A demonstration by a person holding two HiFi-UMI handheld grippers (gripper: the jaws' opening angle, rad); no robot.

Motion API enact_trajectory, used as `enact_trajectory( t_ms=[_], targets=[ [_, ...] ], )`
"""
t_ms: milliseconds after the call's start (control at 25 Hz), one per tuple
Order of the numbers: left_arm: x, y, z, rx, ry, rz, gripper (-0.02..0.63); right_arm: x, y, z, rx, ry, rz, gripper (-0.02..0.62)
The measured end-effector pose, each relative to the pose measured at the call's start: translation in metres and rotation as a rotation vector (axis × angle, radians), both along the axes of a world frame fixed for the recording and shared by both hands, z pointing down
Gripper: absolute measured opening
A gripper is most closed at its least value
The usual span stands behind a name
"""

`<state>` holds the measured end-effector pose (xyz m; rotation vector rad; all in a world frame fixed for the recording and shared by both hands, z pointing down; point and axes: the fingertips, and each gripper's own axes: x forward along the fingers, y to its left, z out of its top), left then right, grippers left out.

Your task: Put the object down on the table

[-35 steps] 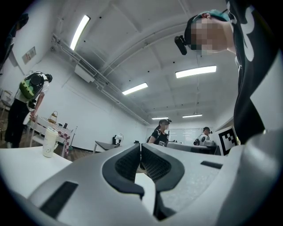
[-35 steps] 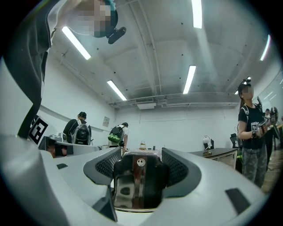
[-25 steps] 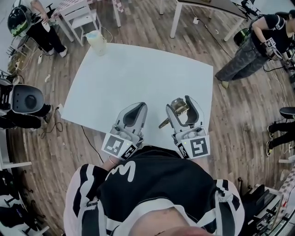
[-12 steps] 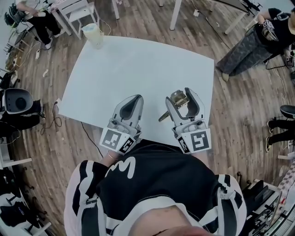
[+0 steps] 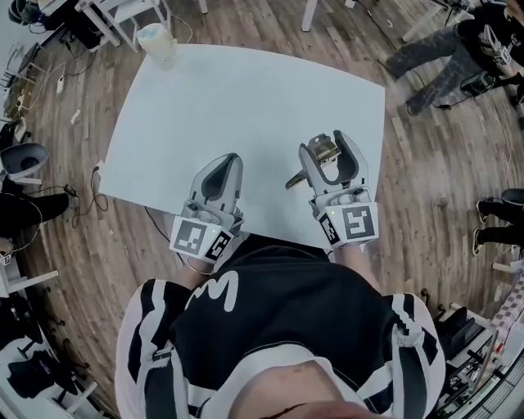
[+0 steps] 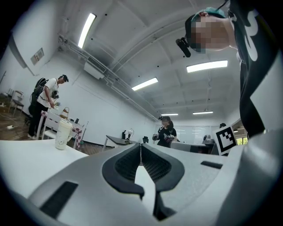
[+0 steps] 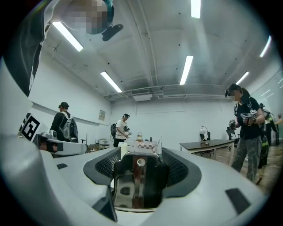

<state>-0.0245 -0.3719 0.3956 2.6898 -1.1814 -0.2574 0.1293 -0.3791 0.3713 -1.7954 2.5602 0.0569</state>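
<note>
Over the near right part of the white table (image 5: 246, 98), my right gripper (image 5: 332, 141) is shut on a brass-coloured metal piece (image 5: 326, 153). A thin arm of the piece sticks out to the lower left. In the right gripper view the metal piece (image 7: 138, 178) looks dark and shiny, has a round rivet near its top, and fills the gap between the pads of my right gripper (image 7: 140, 152). My left gripper (image 5: 230, 158) hovers over the table's near edge, shut with nothing in it. In the left gripper view the pads of my left gripper (image 6: 140, 145) meet at the tips.
A pale cup (image 5: 155, 42) stands at the table's far left corner; the cup (image 6: 63, 133) also shows in the left gripper view. A person (image 5: 458, 49) walks on the wood floor at the far right. White chairs (image 5: 123, 12) and a cable (image 5: 94, 176) lie to the left.
The head view has shifted, so the table and both grippers sit higher in the picture. Both grippers keep their places over the table, and the right one still holds the metal piece.
</note>
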Motion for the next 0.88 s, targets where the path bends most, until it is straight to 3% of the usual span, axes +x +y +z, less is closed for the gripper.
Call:
enact_trajectory(
  t_ms=[880],
  targets=[
    [-0.028,-0.005,0.039,-0.085,0.000,-0.047,0.011,-0.020,-0.060,0.093,-0.141,0.048,-0.005,0.301]
  ],
)
